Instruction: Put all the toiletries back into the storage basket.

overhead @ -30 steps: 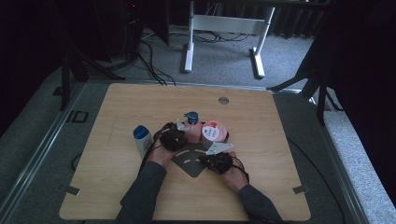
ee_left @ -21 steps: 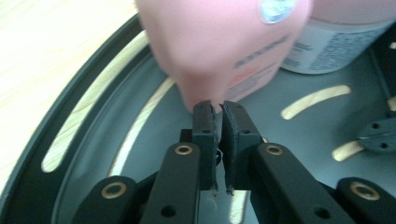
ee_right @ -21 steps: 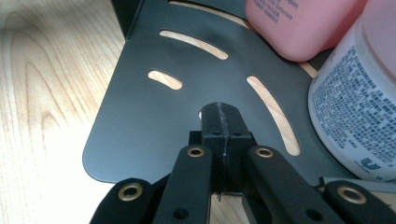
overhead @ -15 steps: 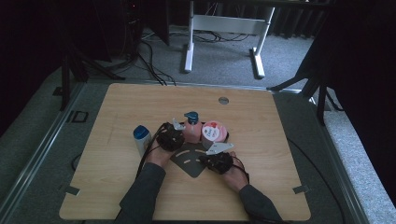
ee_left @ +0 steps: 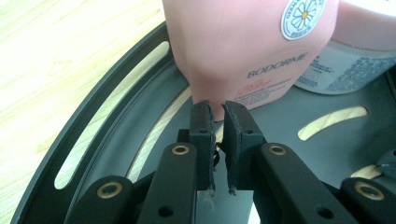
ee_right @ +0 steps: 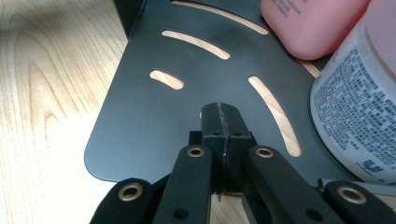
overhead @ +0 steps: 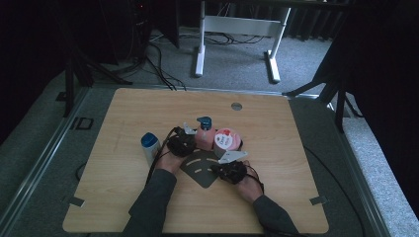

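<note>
A pink pump bottle point(overhead: 205, 137) with a blue cap stands on a black slotted tray point(overhead: 197, 165). A white jar point(overhead: 226, 140) with a red-and-pink lid sits right beside it. My left gripper point(overhead: 192, 143) is at the bottle's left side. In the left gripper view its jaws point(ee_left: 216, 111) stand all but shut, holding nothing, tips at the base of the pink bottle point(ee_left: 243, 42). My right gripper point(overhead: 220, 167) is low over the tray point(ee_right: 154, 121), shut with nothing seen between its jaws point(ee_right: 223, 112). The white jar point(ee_right: 355, 116) is just to its right.
A white bottle point(overhead: 149, 145) with a blue cap stands on the wooden table point(overhead: 296, 148) left of my left hand. A round grommet point(overhead: 236, 106) sits near the table's far edge. Desk legs and cables lie on the floor beyond.
</note>
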### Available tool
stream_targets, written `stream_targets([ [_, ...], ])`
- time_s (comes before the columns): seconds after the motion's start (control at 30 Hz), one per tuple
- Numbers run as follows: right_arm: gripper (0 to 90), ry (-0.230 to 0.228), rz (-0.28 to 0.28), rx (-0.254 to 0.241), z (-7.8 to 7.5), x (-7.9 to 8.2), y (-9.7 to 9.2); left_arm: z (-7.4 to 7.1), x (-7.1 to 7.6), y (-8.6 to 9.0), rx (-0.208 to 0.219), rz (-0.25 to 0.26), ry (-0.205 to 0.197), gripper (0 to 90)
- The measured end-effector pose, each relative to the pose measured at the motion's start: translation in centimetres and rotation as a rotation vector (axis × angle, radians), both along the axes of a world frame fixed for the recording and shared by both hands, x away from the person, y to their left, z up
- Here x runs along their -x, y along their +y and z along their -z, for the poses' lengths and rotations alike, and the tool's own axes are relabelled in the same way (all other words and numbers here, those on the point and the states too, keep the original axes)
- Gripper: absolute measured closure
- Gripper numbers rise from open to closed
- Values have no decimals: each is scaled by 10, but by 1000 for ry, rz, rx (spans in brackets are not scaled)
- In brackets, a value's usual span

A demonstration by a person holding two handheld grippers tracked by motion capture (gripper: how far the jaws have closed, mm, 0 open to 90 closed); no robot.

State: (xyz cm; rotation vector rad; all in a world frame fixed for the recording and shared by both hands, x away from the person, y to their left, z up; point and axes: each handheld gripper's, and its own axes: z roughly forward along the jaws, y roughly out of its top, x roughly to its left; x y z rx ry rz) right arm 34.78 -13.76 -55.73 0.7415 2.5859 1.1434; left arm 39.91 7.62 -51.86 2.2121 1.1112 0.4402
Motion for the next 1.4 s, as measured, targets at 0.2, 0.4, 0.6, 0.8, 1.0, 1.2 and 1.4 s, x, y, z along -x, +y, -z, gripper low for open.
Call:
stream_targets([
  [0.2, 900, 2, -2, -2, 0, 0, 0, 0, -4, 0, 8, -1, 8, 816],
  [0.4, 900, 8, 0, -7, 0, -1, -1, 0, -5, -2, 9, 2, 7, 816],
  [0.6, 900, 4, -1, -10, 0, -1, -1, 1, 1, -5, 5, 12, 9, 798],
  [0.8, 900, 6, -1, -13, 1, -1, -2, -2, 11, -1, 5, 33, 3, 772],
  [1.0, 900, 9, -2, -17, 1, -1, -2, -7, 19, 3, 1, 64, 2, 753],
  [1.2, 900, 10, -2, -20, 1, -1, -2, -12, 29, 9, 14, 99, -14, 736],
  [1.4, 900, 5, -5, -17, 0, -1, -3, -19, 40, 15, 13, 135, -20, 709],
])
